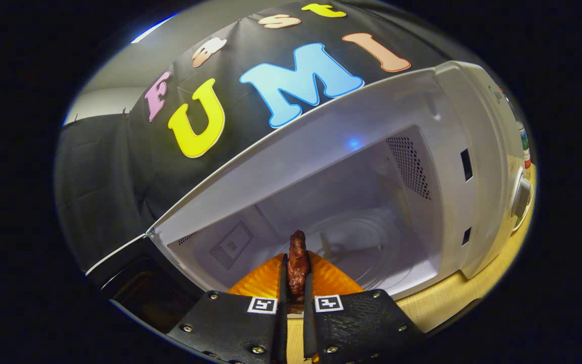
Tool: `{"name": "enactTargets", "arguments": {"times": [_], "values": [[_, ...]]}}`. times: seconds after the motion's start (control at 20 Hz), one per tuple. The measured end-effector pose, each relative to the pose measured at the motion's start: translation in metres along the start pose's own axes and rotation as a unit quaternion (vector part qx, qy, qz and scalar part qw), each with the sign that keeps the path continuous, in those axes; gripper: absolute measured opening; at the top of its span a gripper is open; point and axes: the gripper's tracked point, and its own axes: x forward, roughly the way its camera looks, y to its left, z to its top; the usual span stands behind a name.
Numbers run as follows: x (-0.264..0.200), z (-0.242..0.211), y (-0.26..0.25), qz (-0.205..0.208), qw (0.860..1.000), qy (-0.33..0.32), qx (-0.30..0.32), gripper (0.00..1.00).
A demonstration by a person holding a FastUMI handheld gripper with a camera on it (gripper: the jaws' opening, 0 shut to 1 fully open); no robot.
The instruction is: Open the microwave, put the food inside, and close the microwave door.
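Claw [295, 283] grips food [298, 263] before open microwave [452, 167].

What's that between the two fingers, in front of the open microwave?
A brown piece of food, pinched by the gripper in the gripper view; the microwave cavity lies beyond.

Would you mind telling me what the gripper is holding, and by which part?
The gripper is shut on a brown piece of food, pinching its lower end; the top sticks up.
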Motion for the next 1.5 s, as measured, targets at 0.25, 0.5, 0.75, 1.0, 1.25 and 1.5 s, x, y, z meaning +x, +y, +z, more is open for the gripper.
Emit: {"name": "enactTargets", "arguments": {"times": [0.25,0.5,0.75,1.0,1.25,1.5], "values": [[0.014,-0.002,-0.017,-0.023,0.999,0.009,-0.029,0.17],[0.019,-0.011,-0.057,-0.091,0.99,0.049,-0.092,0.7],[0.004,0.011,-0.044,-0.09,0.983,0.021,-0.159,0.97],[-0.038,0.014,0.01,-0.03,0.984,0.035,-0.17,0.98],[-0.101,0.044,0.075,0.031,0.983,0.006,-0.182,0.98],[-0.163,0.062,0.124,0.071,0.984,-0.008,-0.164,0.98]]}}
